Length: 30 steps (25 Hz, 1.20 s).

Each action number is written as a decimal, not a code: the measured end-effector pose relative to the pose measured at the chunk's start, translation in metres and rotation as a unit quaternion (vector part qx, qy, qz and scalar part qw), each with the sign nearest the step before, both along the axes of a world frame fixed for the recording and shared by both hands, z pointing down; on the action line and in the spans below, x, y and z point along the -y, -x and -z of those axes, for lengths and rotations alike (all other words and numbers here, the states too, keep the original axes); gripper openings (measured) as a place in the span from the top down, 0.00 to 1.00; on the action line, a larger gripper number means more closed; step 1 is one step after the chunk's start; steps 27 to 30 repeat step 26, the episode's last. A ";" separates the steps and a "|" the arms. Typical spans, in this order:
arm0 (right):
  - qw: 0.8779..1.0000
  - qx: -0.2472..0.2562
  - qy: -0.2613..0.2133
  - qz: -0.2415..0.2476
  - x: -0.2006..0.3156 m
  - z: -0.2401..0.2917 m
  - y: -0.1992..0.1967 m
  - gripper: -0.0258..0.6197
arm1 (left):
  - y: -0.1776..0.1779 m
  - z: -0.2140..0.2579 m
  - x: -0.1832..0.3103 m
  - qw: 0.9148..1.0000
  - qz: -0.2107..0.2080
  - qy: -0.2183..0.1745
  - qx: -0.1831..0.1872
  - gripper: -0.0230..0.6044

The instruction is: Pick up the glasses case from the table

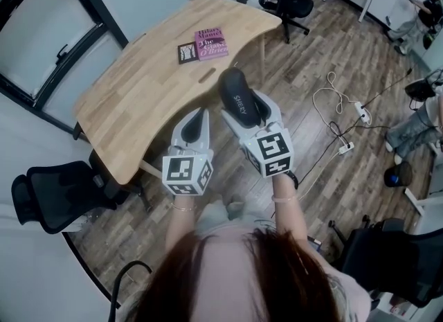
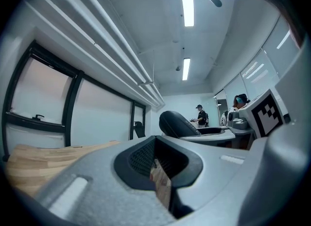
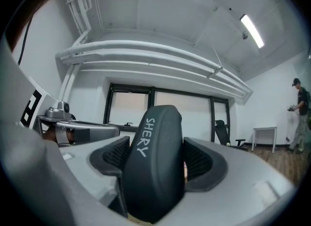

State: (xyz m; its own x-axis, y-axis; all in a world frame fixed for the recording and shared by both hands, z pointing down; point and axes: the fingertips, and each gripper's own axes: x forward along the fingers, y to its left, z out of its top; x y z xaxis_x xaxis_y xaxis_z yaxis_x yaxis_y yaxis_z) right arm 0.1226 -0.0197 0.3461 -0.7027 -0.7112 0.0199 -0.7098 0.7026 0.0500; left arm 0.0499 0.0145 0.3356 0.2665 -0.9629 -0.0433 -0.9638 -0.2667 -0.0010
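Observation:
The glasses case (image 1: 237, 95) is a dark, rounded hard shell with white lettering. It is lifted off the table and stands on end between the jaws of my right gripper (image 1: 250, 109), which is shut on it. In the right gripper view the glasses case (image 3: 155, 162) fills the gap between both black pads (image 3: 201, 164). My left gripper (image 1: 196, 125) hovers beside it over the table's near edge, jaws shut with nothing between them. From the left gripper view the glasses case (image 2: 177, 124) shows to the right, held aloft.
The curved wooden table (image 1: 145, 85) carries a purple book (image 1: 211, 43) and a small dark card (image 1: 187, 53). Black office chairs (image 1: 59, 192) stand at the left and far end. Cables and a power strip (image 1: 349, 116) lie on the wood floor at right.

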 end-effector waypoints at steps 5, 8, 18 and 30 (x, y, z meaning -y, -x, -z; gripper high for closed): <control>1.000 0.005 -0.003 -0.001 -0.006 0.000 -0.001 0.42 | -0.002 0.001 -0.007 1.000 -0.003 -0.002 0.005 0.95; 1.000 0.008 -0.004 -0.006 -0.009 0.002 0.000 0.42 | 0.000 0.000 -0.011 1.000 -0.008 -0.002 0.006 0.95; 1.000 0.008 -0.009 -0.028 -0.033 0.007 0.010 0.42 | 0.016 -0.001 -0.036 1.000 -0.018 0.003 -0.005 0.95; 1.000 -0.003 -0.010 -0.029 -0.040 0.005 0.015 0.42 | 0.022 -0.001 -0.038 1.000 -0.019 0.000 -0.015 0.95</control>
